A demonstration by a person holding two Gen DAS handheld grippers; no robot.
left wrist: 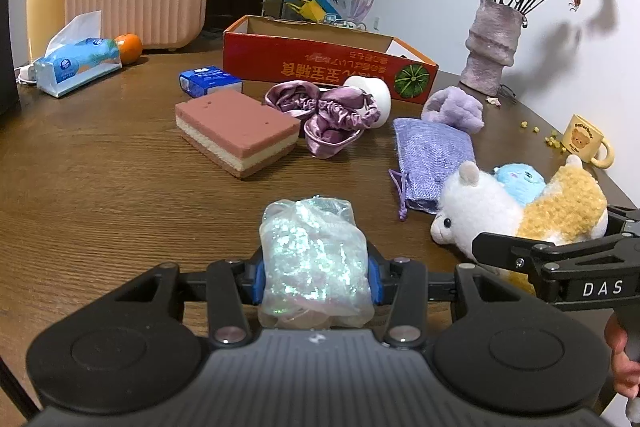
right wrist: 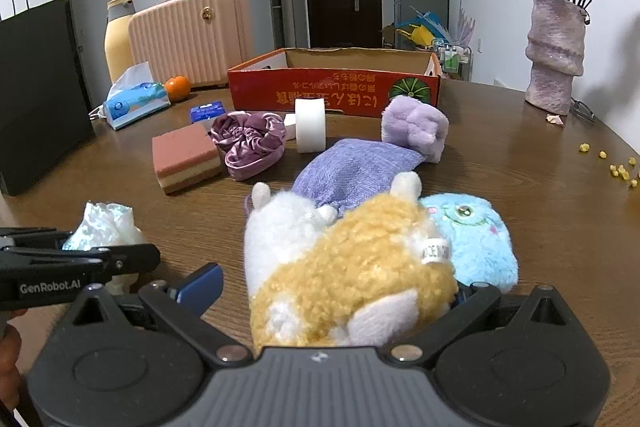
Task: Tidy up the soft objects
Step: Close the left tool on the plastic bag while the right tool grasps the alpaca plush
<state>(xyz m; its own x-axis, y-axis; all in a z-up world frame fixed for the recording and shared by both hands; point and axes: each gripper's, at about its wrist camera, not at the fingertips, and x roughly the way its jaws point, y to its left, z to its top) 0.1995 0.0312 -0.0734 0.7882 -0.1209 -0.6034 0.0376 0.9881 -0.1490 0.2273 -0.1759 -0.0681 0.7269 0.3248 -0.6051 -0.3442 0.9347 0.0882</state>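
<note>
At the bottom centre of the left wrist view, the left tool [left wrist: 316, 277] is clamped narrowly on an iridescent plastic bag [left wrist: 314, 259], its blue pads pressed into both sides of the bundle above the wooden surface [left wrist: 100, 187]. In the right wrist view the right tool [right wrist: 332, 287] stands wide around a yellow-and-white plush alpaca [right wrist: 344, 267]; the left blue pad is clear of the fur, while the right pad is hidden behind the toy, so a firm grip cannot be told. A blue plush [right wrist: 472, 239] lies just right of the alpaca. Beyond them, mid-frame, lie a purple pouch [right wrist: 356, 167], satin scrunchies [right wrist: 248, 141] and a layered sponge [right wrist: 186, 157], with the red cardboard box [right wrist: 332, 91] behind.
</note>
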